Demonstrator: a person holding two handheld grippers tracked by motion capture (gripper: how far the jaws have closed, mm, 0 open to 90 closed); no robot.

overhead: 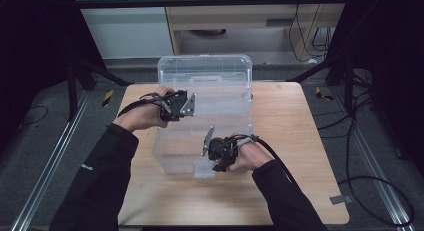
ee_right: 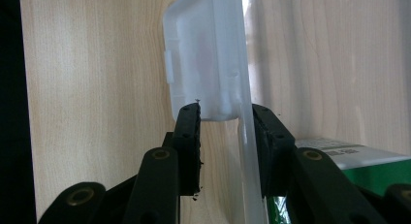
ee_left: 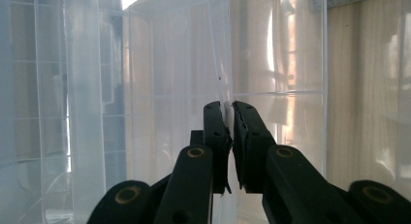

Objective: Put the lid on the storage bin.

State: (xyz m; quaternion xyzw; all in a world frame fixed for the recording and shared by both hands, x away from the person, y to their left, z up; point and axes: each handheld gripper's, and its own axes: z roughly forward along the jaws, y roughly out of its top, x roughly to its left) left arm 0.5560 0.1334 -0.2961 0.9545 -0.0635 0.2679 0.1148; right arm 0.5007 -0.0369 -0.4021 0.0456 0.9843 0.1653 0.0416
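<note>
Light wooden table (overhead: 300, 141) on grey floor (overhead: 45, 156), black frame, perhaps a pale cabinet (overhead: 225, 21) behind.

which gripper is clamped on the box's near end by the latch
The right gripper: it grips the clear box at its near end, over the white latch. The left gripper pinches the thin rim on the box's left side.

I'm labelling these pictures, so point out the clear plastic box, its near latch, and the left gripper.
clear plastic box (overhead: 222, 98), high view, top face.
latch (ee_right: 198, 59), right gripper view, flap's face.
left gripper (ee_left: 229, 118), left gripper view, between tips.
</note>
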